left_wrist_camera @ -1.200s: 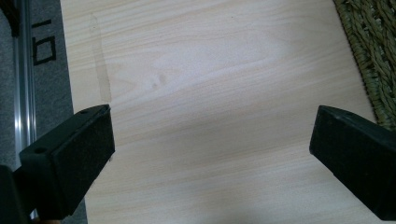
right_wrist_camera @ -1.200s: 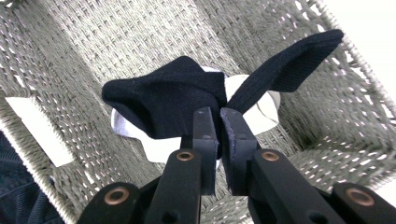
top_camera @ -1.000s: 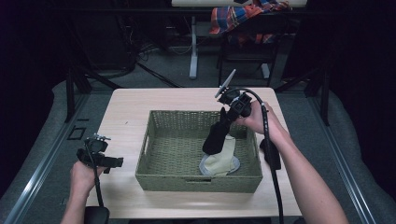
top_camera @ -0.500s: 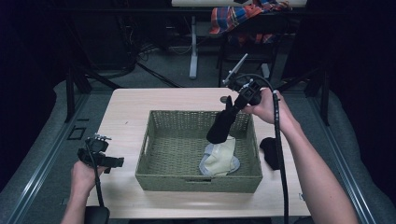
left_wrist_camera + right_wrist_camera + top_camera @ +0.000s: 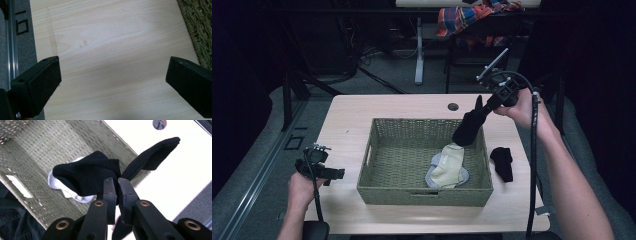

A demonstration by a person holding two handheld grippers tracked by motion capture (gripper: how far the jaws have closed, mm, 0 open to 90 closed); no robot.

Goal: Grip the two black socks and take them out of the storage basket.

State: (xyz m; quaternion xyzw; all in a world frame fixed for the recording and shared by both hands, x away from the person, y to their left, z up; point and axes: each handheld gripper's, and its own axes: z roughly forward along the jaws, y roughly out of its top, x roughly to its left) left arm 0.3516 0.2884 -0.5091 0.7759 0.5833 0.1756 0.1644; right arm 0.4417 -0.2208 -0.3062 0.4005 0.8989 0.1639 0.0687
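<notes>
We've got the right gripper [image 5: 478, 106] clamped on a black sock [image 5: 468, 127] upper right above the basket [image 5: 377, 187] for dropping in, left gripper [image 5: 319, 167] idling wide open.

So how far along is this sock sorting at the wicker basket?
Possibly done: one black sock lies on the wooden table beside the green woven basket. In hand: the right gripper is shut on another black sock, held above the basket. Left: the beige sock and a grey one beneath; the left gripper is open.

Only one mark reads — black characters "10", seen sideways, on the grey floor [image 5: 21, 25] beside the bench [image 5: 112, 62].
</notes>
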